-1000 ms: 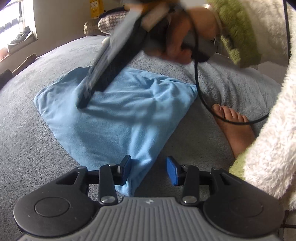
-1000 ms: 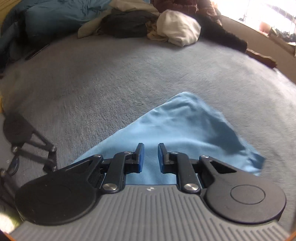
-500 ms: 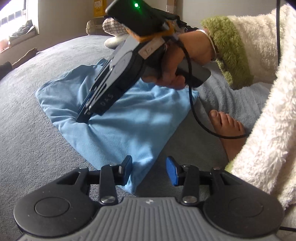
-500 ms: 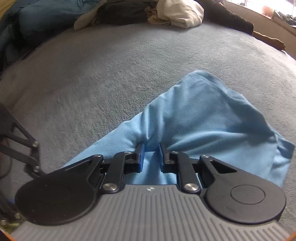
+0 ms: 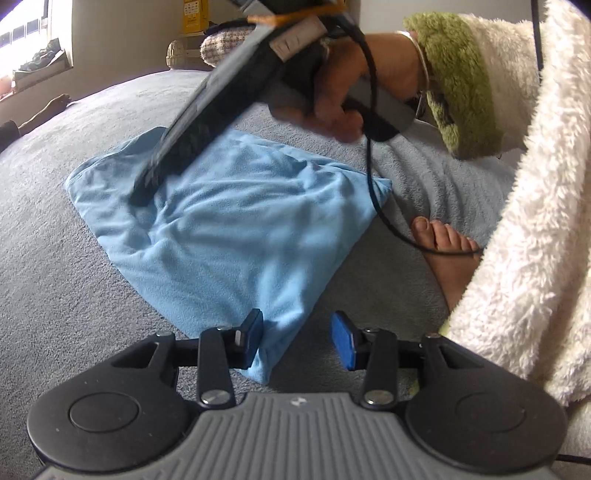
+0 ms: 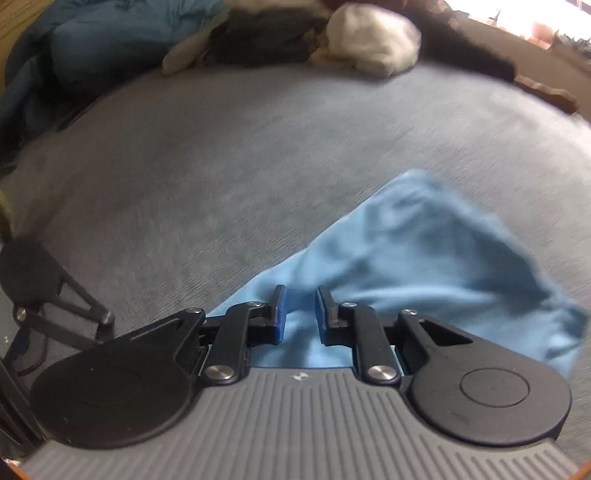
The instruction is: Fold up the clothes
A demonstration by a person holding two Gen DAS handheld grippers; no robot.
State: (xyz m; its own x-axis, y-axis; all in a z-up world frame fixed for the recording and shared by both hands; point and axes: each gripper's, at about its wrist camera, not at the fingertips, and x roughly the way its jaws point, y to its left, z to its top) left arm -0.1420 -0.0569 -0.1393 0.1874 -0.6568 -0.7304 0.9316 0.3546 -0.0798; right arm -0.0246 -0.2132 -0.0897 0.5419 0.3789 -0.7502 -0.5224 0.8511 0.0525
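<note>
**Blue cloth mid-fold on the grey blanket**

The light blue cloth (image 5: 236, 236) lies spread on the grey blanket (image 5: 55, 295), rumpled, with one corner pointing at the left gripper (image 5: 295, 339). That gripper's jaws stand apart; the cloth's corner sits just inside the left pad and isn't pinched.

The right gripper (image 6: 298, 314) has its tips down on the far side of the cloth, jaws narrowly apart with a ridge of blue fabric bunched between them. Can't tell whether the pads actually squeeze it. Compared with a second ago the cloth has more wrinkles around those tips, and the right gripper has swung back up after dipping lower half a second ago.

No readable writing anywhere; the yellow box (image 5: 195, 16) beyond the cloth is too blurry.

Around the cloth: a bare foot (image 5: 448, 251) just beside its right corner, a fluffy white sleeve (image 5: 535, 240) with a green cuff, a black cable (image 5: 373, 173) hanging across the cloth's edge, and a clothes pile (image 6: 258, 40) well beyond it.
</note>
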